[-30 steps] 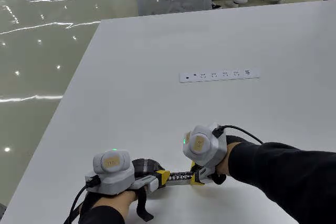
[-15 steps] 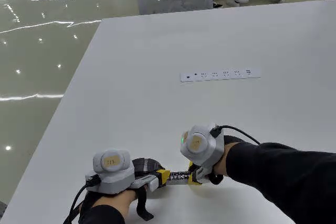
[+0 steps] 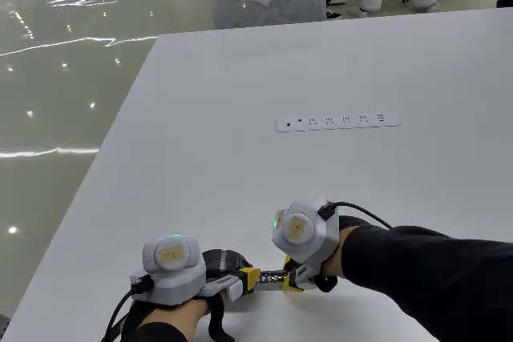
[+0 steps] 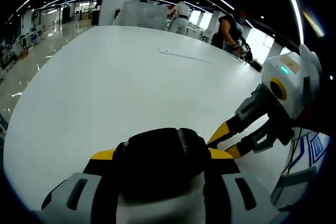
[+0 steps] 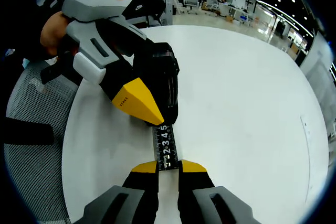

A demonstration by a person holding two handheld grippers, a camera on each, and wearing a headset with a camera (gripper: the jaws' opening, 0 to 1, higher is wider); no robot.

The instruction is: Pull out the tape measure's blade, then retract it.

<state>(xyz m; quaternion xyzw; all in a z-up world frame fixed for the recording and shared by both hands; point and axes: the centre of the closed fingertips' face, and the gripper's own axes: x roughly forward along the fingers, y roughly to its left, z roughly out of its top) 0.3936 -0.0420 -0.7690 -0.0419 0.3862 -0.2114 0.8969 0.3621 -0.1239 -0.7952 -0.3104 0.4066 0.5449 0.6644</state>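
- Table (image 3: 240, 118): white, large. Work sits at near edge, close to person.
- Power strip (image 3: 337, 121): white, flat on table, farther out, well apart from work. No part in task.
- L gripper (image 3: 244, 278): low at table level, near edge. Jaws pressed on either side of case, yellow tips flanking it in left gripper view. Hold looks firm, by judgement.
- R gripper (image 5: 168, 167): just right of L gripper, facing it. Jaws pressed together, pinching blade end betw. yellow tips.
- Case (image 4: 160, 161): black, rounded, held betw. L jaws, mouth toward R gripper.
- Blade (image 5: 165, 145): short length out of case, straight and flat, spanning gap from case mouth to R tips. Numerals 2–5 legible in right gripper view; hook end hidden betw. tips.
- Progress, judged: both holds made; blade out by a short run only. Either pull is barely begun or retract is nearly done; cannot tell which from this moment.
- If pull: nearly whole draw plus full retract left. If retract: only last bit to feed in, then release.
- Risk: blade snaps back if R pinch slips; case twists if L hold is loose.
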